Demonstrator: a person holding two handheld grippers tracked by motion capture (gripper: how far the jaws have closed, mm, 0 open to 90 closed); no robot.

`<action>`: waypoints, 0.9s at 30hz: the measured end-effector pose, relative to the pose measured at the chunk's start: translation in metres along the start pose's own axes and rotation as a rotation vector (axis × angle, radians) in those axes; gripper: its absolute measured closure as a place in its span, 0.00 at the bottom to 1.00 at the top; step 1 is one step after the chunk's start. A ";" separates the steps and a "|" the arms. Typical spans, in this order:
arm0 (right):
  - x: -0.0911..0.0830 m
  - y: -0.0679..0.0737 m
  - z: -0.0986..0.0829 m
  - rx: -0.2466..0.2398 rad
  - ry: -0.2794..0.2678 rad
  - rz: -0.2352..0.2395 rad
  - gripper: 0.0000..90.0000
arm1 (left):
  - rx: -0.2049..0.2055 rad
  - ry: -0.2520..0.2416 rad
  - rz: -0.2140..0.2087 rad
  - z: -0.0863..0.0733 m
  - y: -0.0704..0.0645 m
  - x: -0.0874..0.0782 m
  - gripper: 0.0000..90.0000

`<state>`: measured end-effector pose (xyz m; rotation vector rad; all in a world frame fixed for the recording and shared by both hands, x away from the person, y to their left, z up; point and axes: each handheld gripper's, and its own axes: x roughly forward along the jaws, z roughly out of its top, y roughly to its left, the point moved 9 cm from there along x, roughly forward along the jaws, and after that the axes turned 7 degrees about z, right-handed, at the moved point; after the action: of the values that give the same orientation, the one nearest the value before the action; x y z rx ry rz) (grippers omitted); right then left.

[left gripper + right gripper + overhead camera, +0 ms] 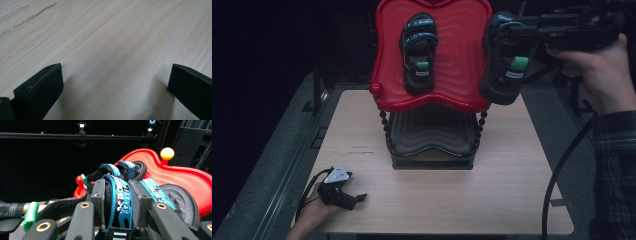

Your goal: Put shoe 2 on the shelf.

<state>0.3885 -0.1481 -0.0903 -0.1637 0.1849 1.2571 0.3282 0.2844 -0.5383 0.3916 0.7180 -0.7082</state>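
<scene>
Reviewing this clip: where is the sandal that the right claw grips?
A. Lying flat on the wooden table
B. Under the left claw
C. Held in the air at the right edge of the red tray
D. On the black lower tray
C: the right claw is clamped on a strap of the sandal, which hangs at the right edge of the red tray, while a second sandal already lies on that tray.

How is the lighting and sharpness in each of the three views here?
High view: dim, surroundings black, red tray bright. Left gripper view: evenly lit table, soft shadows under the left tool. Right gripper view: black background, sandal strap sharp.
</scene>
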 end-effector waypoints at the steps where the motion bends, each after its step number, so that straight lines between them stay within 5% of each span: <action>1: 0.005 -0.002 0.001 -0.001 0.002 0.004 0.75 | 0.001 0.001 0.000 0.000 0.000 0.000 0.00; 15: 0.075 -0.035 0.003 -0.017 0.056 0.079 0.75 | 0.001 0.001 0.000 0.000 0.000 0.000 0.00; 27: 0.107 -0.056 -0.006 -0.037 0.091 0.086 0.75 | 0.000 0.002 -0.001 0.000 0.000 0.000 0.00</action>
<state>0.4734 -0.0672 -0.1191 -0.2465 0.2494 1.3405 0.3281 0.2845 -0.5382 0.3921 0.7197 -0.7091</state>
